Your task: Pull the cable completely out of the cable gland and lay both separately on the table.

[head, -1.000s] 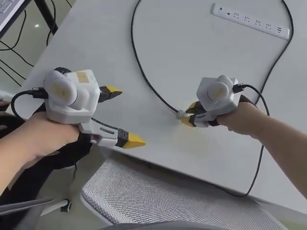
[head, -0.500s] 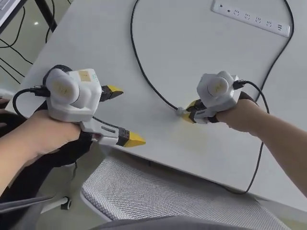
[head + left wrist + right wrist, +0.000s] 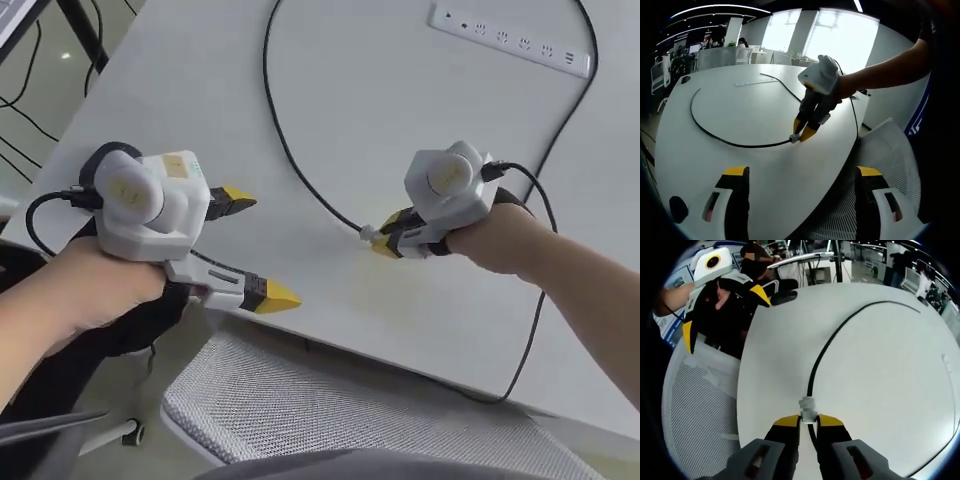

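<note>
The small pale-grey plastic cable gland (image 3: 808,410) sits threaded on the long black cable (image 3: 290,150), near the white bench's (image 3: 400,100) front edge. Its rear is pinched between the right tool's (image 3: 808,421) jaws, and the cable's end behind it is hidden. Well left of the gland, the left tool (image 3: 272,247) gapes wide, partly off the bench over a grey mesh chair (image 3: 330,410).

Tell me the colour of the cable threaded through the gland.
Black. The cable shows best in the right gripper view.
</note>
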The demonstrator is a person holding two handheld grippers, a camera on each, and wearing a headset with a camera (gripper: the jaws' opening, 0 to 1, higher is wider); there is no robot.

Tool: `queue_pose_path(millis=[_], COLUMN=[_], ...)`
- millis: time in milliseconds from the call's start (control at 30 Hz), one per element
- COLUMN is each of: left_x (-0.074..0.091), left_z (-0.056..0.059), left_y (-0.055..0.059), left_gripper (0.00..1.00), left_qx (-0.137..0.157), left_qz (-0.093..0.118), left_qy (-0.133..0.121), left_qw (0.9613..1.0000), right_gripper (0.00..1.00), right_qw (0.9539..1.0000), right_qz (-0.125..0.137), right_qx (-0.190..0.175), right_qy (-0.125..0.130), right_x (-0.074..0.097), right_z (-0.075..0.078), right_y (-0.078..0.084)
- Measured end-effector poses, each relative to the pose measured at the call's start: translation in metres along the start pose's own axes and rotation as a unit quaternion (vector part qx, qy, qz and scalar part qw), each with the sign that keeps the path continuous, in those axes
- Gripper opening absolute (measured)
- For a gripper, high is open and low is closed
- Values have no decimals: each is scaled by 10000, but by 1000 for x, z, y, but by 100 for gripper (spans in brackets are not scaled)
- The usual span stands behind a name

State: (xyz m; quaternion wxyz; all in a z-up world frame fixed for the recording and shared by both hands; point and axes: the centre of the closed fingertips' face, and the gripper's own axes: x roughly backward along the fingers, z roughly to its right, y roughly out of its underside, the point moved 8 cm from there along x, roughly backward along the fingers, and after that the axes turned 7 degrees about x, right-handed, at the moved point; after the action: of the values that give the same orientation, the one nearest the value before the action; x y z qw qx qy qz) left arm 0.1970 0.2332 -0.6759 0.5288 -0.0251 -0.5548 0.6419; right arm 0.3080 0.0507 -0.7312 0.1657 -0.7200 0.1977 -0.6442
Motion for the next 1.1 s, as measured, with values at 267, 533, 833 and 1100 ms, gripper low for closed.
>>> queue_pose_path(millis=[267,533,833,1100], left_x=[-6,-16,-22,-24], left_z=[4,10,23,37], left_y=[-16,-24,-28,-36], left_gripper=[85,84,85,85], left_qx=[-109,-283,-461,-549], left_qz=[166,129,85,163], left_qy=[117,225,414,561], left_qw=[9997,9993,9980,9968], right_gripper=[6,6,6,6], right_qw=[9999,9994,9989,9985], right_qz=[56,-43,-58,61], right_qx=[59,336,469,539], right_qy=[-93,-40,46,71], right_x=[10,27,48,67], right_z=[-7,-21,-40,-59], right_y=[-4,-8,-10,-18])
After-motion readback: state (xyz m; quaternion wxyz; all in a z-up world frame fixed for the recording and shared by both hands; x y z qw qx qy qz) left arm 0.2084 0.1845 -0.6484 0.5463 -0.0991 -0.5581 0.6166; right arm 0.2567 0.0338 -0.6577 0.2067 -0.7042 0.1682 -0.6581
